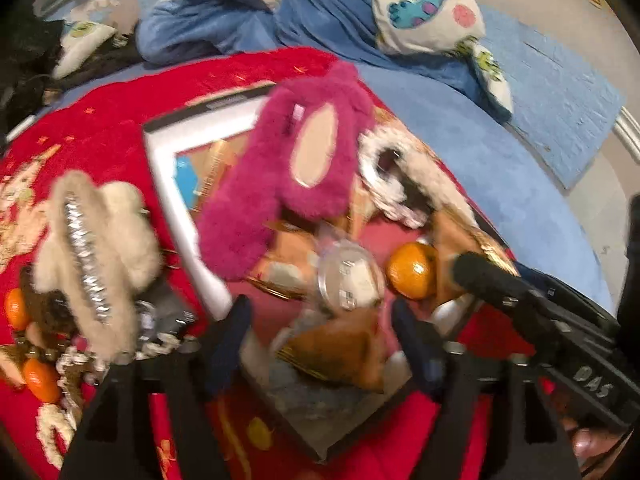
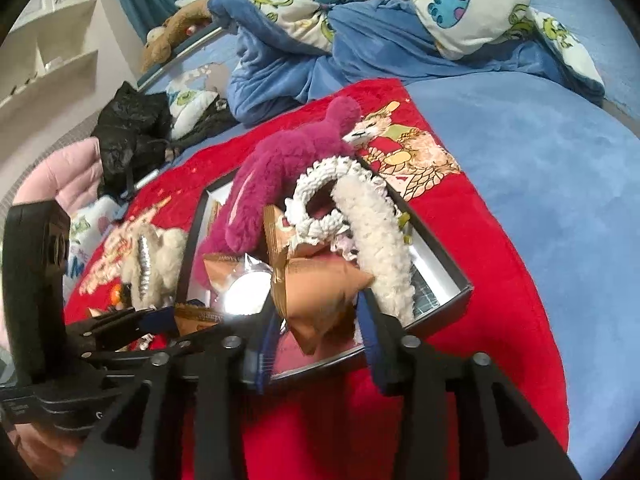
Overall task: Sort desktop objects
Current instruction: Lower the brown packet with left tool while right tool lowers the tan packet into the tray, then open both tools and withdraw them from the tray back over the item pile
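An open box with a silver inside and a black rim (image 1: 168,184) (image 2: 452,280) lies on a red blanket, piled with things. My left gripper (image 1: 324,340) stands open over its near corner, with a brown snack packet (image 1: 344,352) lying loose between the fingers. My right gripper (image 2: 320,344) is open too, and a brown packet (image 2: 320,292) rests between its blue pads (image 2: 370,332) without being squeezed. In the box lie a magenta plush piece (image 1: 280,168) (image 2: 272,184), white fuzzy hair pieces (image 2: 380,248), a clear round tub (image 1: 348,276) and a tangerine (image 1: 412,276).
Left of the box on the red blanket (image 2: 500,240) lie a beige fluffy hair clip with rhinestones (image 1: 88,248), two tangerines (image 1: 40,380) and bead strings. Blue bedding and cartoon pillows (image 2: 480,12) lie beyond. A black bag (image 2: 128,132) sits at the far left.
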The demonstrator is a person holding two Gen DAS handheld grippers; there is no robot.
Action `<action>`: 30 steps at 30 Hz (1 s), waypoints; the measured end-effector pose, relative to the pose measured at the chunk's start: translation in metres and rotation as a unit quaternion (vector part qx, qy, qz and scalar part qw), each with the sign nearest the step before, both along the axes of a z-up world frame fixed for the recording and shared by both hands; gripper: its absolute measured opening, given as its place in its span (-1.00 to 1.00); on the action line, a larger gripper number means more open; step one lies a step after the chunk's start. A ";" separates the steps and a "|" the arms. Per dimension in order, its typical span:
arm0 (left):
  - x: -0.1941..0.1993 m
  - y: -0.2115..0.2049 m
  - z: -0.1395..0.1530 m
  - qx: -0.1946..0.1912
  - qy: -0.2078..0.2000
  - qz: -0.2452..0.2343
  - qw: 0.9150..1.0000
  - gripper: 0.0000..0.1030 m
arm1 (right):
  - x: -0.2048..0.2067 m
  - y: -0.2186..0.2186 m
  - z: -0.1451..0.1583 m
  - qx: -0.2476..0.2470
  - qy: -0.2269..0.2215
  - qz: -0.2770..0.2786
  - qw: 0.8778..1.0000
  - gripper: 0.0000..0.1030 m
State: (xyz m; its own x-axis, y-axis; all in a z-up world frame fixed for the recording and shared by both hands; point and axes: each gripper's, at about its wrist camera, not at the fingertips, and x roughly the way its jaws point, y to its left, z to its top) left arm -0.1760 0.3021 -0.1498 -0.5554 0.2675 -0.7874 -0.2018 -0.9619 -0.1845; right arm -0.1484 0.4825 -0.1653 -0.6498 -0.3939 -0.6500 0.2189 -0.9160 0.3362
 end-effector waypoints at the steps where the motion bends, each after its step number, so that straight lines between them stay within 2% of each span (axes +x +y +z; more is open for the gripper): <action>1: 0.000 -0.003 0.002 0.006 0.005 0.003 1.000 0.61 | 0.000 0.004 0.002 -0.005 0.003 -0.005 1.000 -0.06; 3: -0.001 -0.012 0.006 0.026 0.011 0.011 1.000 1.00 | 0.003 0.011 0.006 -0.007 0.006 -0.025 1.000 0.93; 4: -0.002 -0.017 0.008 0.029 0.010 0.019 0.999 1.00 | 0.004 0.014 0.008 -0.013 0.008 -0.032 0.999 1.00; 7: -0.001 -0.025 0.011 0.032 0.015 0.026 0.999 1.00 | 0.010 0.028 0.014 -0.032 0.021 -0.056 0.998 0.98; 14: 0.005 -0.035 0.012 0.016 0.016 0.030 0.999 1.00 | 0.010 0.027 0.020 -0.006 0.010 -0.055 0.998 1.00; 21: 0.025 -0.043 0.015 0.009 0.011 0.038 0.999 1.00 | 0.020 0.008 0.021 -0.006 0.017 -0.021 1.000 1.00; 26: 0.055 -0.061 0.013 0.023 -0.003 0.042 0.999 1.00 | 0.042 -0.008 0.023 -0.013 0.039 0.008 0.999 1.00; 28: 0.067 -0.070 0.012 0.017 -0.005 0.050 0.999 1.00 | 0.046 -0.020 0.022 0.010 0.039 0.033 0.999 1.00; 30: 0.077 -0.079 0.011 0.013 -0.007 0.060 0.998 1.00 | 0.051 -0.029 0.020 0.036 0.041 0.034 0.998 1.00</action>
State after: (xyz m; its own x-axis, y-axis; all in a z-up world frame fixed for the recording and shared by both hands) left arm -0.0995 0.2227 -0.1389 -0.5737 0.2209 -0.7887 -0.0834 -0.9737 -0.2120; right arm -0.0974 0.4535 -0.1450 -0.6759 -0.3921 -0.6240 0.3048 -0.9196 0.2477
